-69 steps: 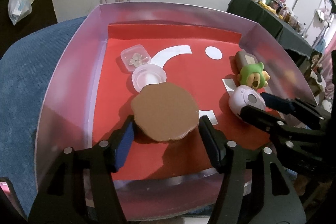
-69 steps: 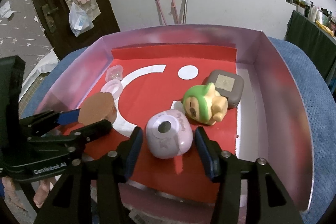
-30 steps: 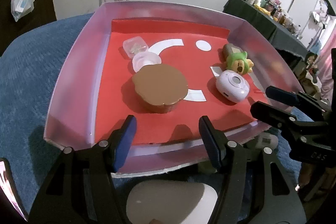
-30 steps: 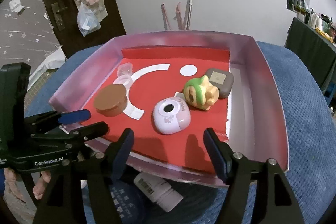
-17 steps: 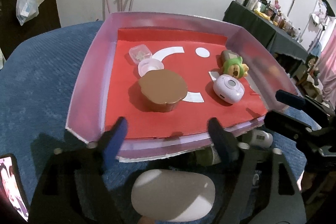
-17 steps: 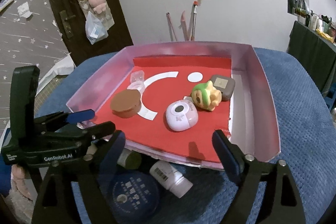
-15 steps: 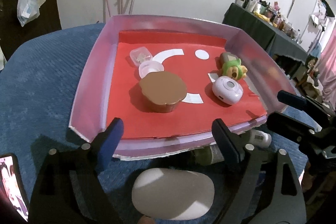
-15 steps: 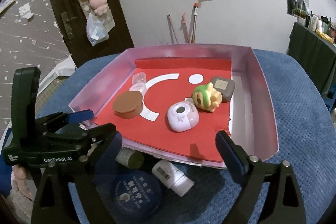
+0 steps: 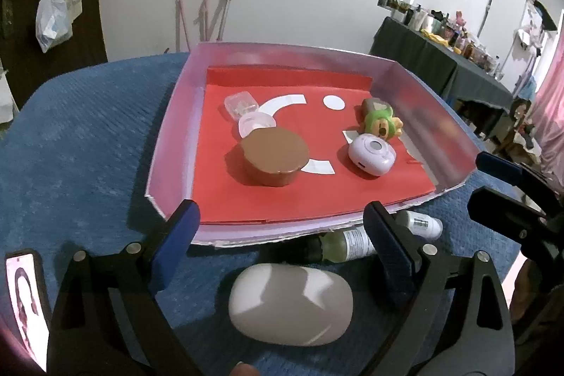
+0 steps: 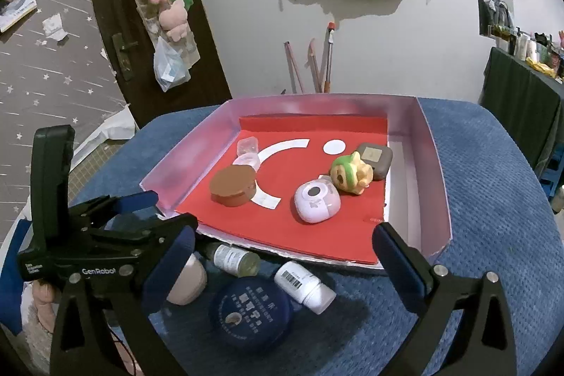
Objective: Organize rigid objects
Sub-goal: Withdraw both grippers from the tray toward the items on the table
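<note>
A pink tray [image 9: 172, 143] [image 10: 437, 185] with a red liner holds a brown round box [image 9: 275, 159] [image 10: 232, 185], a lilac round device [image 9: 370, 154] [image 10: 317, 201], a green-yellow toy [image 9: 380, 124] [image 10: 350, 173], a grey square box [image 10: 375, 157], a clear small box [image 9: 239, 103] and a clear round lid [image 9: 255, 125]. My left gripper [image 9: 282, 224] [image 10: 158, 210] hangs open just outside the tray's near edge, holding nothing. My right gripper [image 10: 283, 238] [image 9: 483, 180] is also wide open and empty, in front of the tray.
On the blue cloth [image 9: 88, 147] before the tray lie a beige oval object [image 9: 290, 303] [image 10: 187, 281], a yellowish bottle [image 9: 347, 244] [image 10: 234, 259], a white bottle [image 10: 305, 282] and a blue round tin [image 10: 250, 310]. A phone [image 9: 24, 298] lies at the near left.
Both grippers have drawn back out of the tray and opened wider. The brown box and the lilac device, earlier between the jaws, now sit alone on the red liner.
</note>
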